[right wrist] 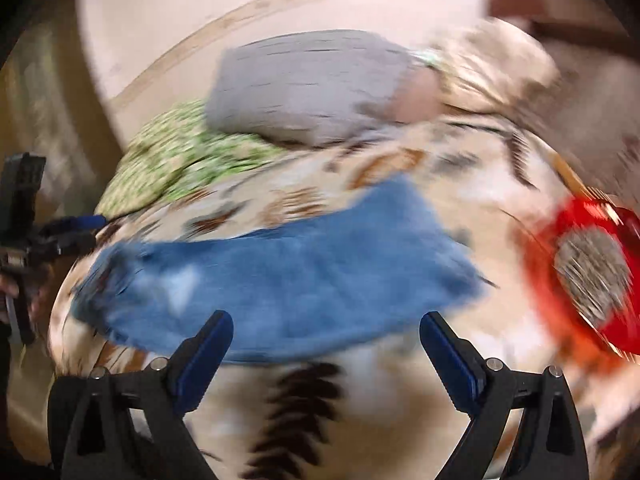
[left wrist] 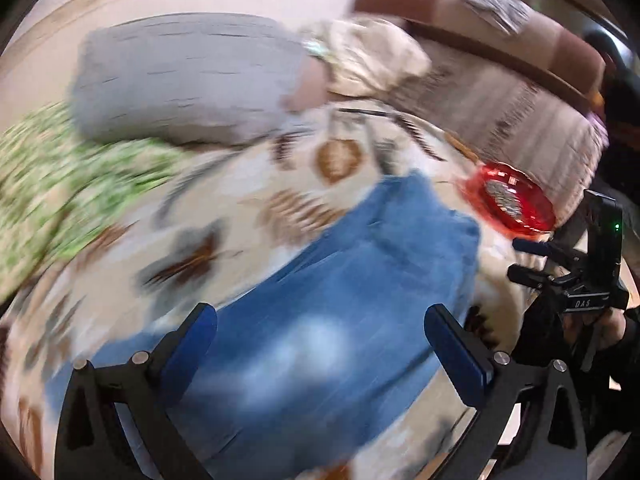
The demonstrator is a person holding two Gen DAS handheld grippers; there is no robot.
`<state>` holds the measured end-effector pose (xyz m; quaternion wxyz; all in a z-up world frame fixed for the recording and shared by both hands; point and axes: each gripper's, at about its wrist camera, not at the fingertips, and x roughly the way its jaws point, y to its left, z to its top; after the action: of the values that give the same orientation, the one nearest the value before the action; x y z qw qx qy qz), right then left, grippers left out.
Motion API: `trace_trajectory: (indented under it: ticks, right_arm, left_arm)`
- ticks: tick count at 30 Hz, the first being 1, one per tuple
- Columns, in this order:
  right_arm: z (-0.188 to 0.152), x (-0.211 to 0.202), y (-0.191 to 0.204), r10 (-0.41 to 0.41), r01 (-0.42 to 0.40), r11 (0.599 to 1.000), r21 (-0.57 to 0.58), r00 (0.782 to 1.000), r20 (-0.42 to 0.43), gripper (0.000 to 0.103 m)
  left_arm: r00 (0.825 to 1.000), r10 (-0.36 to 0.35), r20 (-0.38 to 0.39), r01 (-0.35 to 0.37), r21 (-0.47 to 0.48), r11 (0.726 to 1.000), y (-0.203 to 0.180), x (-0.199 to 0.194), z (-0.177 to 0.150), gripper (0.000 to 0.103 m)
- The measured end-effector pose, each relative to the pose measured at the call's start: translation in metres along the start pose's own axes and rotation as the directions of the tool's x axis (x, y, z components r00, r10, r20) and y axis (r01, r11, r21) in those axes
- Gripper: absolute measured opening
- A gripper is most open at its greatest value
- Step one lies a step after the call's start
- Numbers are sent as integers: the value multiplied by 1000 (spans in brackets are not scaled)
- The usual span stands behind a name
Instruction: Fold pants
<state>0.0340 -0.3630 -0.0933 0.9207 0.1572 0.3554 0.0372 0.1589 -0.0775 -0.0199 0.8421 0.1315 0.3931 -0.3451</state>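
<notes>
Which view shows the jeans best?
The right wrist view: the jeans lie whole across the bedspread, edges visible, though blurred. In the left wrist view the jeans run under the open jaws, near end cut off.

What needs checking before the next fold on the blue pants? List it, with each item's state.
1. Left gripper open with nothing between its jaws: ok.
2. Right gripper open with nothing between its jaws: ok.
3. Blue pants lie on the patterned bedspread, released by both grippers: ok.
4. Pants lie flat with edges lined up: cannot tell, both views are blurred.
5. Red dish is off the pants, to their side: ok.
6. Grey pillow and green patterned cloth are clear of the pants: ok.
</notes>
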Motion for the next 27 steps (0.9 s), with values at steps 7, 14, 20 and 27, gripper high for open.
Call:
trace_trajectory:
  ticks: [7, 14, 20, 27]
  right_arm:
    - [10, 29, -67, 16, -9, 972, 233, 999, -30, 88]
    - [23, 72, -84, 45, -29, 965, 260, 997, -56, 80]
    - [43, 104, -79, -22, 34, 981, 189, 998, -66, 45]
    - [61, 100, -57, -105, 104, 994, -9, 994, -44, 26]
  left_arm:
    - [992, -87, -91, 99, 138, 985, -82, 108, 70, 103]
    - [987, -61, -148, 90, 198, 976, -89, 184, 102, 103]
    - [975, -71, -208, 116, 213, 970, -70, 224, 108, 103]
    - [950, -184, -252, 251, 268, 930, -90, 232, 106, 25]
